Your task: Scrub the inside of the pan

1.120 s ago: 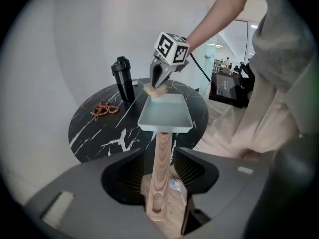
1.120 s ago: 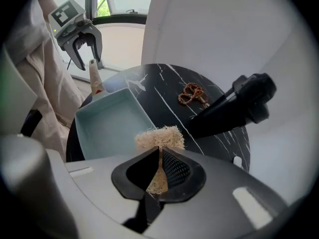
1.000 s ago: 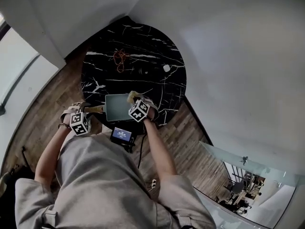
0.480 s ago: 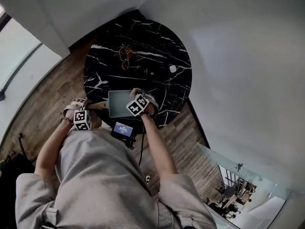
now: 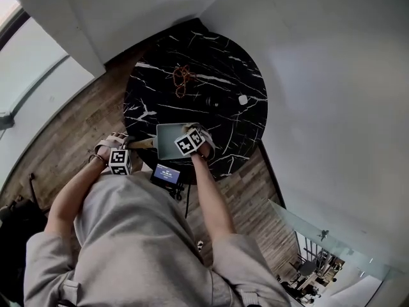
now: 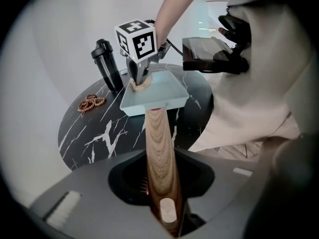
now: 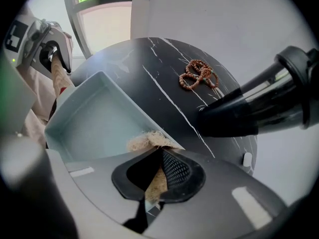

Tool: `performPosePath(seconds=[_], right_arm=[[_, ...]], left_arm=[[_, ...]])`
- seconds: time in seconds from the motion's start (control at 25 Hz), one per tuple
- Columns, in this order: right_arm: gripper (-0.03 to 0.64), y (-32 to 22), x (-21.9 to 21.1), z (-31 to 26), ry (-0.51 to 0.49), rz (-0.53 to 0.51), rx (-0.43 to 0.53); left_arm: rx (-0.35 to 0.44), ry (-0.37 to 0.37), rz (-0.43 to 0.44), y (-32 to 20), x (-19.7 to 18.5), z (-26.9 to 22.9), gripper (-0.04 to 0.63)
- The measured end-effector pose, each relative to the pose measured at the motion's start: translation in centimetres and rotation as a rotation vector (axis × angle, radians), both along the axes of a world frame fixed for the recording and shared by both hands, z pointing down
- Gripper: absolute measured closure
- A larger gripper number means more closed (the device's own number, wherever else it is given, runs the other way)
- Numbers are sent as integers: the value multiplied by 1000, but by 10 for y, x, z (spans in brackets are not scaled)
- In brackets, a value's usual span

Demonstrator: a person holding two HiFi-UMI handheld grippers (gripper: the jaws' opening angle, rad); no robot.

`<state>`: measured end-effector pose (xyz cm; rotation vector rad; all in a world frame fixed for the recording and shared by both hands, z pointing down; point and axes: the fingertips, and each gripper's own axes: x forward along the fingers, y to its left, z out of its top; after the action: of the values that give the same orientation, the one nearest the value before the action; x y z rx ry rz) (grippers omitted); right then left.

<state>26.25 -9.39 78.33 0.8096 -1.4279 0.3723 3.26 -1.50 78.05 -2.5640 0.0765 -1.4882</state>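
Nearest the person, a small lit screen (image 5: 165,174) sits at the waist, just off the counter's (image 5: 223,62) near edge.

Left tongs (image 6: 160,198): partly closed, having just been closing, with the jaws now pressed on the butt end of the wooden handle (image 6: 158,143). The handle runs straight out between the jaws and overhangs the counter's edge.

Pan (image 6: 162,86): pale blue-green, rectangular and shallow. It sits flat on the round black counter, veined in white, close to the near edge.

Right tongs (image 7: 157,180): pointed steeply down over the end of the pan away from the handle. The jaws are nearly together and pinch a tan fibrous pad (image 7: 147,141). A tuft of the pad sticks out past the tips and meets the top of the pan's wall at a corner. Whether it reaches the pan's floor cannot be told.

Beyond the pan, a coil of reddish-brown beads (image 7: 198,75) lies near the middle of the counter, well apart from the pan. A black bottle (image 6: 107,63) stands upright farther back. A small white thing (image 5: 243,99) lies near the counter's right edge.
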Motion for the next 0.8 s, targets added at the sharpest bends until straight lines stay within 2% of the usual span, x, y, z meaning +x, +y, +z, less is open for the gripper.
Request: performPosePath(seconds=[0.08,0.24,0.44,0.6,0.8], right_arm=[[588,0,-1,1,-28,25,-5],[588,-2,-3,2,-67,53,-12],[588,-4,-6,3,-97,91,-12],[588,-5,-9,1,-116,118,-5],[588,-5,-16,0,-144,134,-8]], left_arm=[[19,-3,13,-2,0,2,495],[3,-8,9,1,1,2,497],[29,-78,4,2,-3,8,506],[8,-73,5,4,-2,6,512],[30,-79,5,4,-3,7,512]])
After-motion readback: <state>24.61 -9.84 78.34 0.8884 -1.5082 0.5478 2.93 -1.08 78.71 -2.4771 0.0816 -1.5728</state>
